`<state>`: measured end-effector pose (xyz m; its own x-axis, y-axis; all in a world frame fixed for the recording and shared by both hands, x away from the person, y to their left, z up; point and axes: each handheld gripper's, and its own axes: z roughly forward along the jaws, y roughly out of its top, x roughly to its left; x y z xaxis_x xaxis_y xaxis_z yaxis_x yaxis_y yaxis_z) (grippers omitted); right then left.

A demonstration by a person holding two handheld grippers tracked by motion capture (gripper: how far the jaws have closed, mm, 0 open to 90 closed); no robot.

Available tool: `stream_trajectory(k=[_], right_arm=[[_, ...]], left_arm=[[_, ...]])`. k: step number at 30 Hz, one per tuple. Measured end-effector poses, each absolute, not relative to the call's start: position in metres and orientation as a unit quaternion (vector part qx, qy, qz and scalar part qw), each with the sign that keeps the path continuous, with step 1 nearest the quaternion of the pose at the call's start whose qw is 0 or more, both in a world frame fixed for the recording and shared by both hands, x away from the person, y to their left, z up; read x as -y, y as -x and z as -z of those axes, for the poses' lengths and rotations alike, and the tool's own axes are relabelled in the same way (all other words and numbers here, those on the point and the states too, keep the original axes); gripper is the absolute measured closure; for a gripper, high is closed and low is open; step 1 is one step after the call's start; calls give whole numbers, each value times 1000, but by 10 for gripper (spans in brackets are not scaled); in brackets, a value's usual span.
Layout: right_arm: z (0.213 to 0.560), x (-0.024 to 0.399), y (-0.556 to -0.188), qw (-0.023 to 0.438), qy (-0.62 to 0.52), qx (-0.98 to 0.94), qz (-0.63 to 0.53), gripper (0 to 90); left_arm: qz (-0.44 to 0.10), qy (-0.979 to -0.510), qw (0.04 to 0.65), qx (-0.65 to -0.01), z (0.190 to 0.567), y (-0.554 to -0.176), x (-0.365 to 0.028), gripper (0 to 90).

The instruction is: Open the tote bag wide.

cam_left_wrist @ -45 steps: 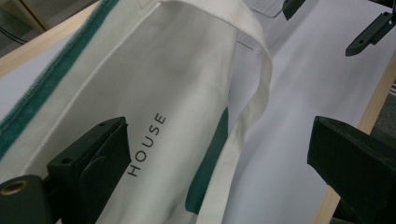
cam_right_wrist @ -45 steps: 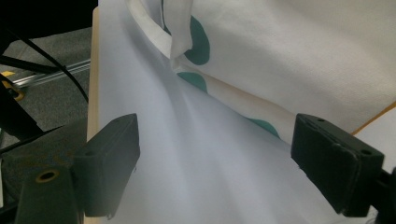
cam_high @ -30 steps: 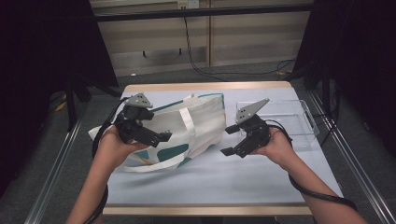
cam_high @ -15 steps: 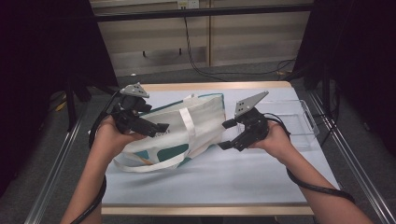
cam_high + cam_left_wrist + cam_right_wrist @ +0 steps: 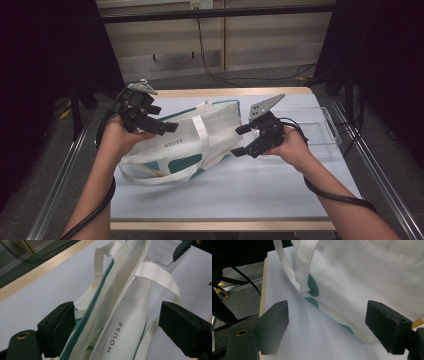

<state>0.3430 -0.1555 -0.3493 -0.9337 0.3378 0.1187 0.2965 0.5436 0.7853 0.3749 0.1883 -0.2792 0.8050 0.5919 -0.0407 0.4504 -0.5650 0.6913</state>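
- The tote bag (image 5: 185, 142) lies on its side on the pale table (image 5: 260, 185), left of centre, its open mouth toward the person's left hand and its base toward the right gripper; "HOUSE" is printed on the upper face.
- The left gripper (image 5: 150, 117) hovers at the bag's 10 o'clock, at the mouth edge. In the left gripper view its jaws stand wide with the two cloth walls and the teal-trimmed rim between them, the pads clear of the fabric; they have just been closing a little, with nothing gripped yet.
- The right gripper (image 5: 242, 140) sits at the bag's 3 o'clock, just beside the base corner. In the right gripper view its jaws are spread wide over bare table and the bottom seam, holding nothing.
- The bag looks like thin canvas: light, limp, not fragile. It will sag and fold wherever it is unsupported, and one wall may slip off alone.
- Best hold, I judge: pinch the hemmed rim of one wall at the mouth, where the cloth is doubled, or the white webbing handle (image 5: 200, 135), which is thicker and gives the pads more to bite.
- A clear tray (image 5: 320, 132) rests at the bag's 3 o'clock, beyond the right hand.
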Motion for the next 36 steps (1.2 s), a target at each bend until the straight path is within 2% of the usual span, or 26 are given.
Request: stream_trajectory(k=[20, 36], right_arm=[[339, 153, -351, 27, -176, -877, -446, 195], [337, 147, -355, 31, -172, -878, -446, 197]], left_arm=[[-99, -887, 342, -294, 278, -401, -185, 315], [-83, -900, 318, -285, 281, -415, -180, 532]])
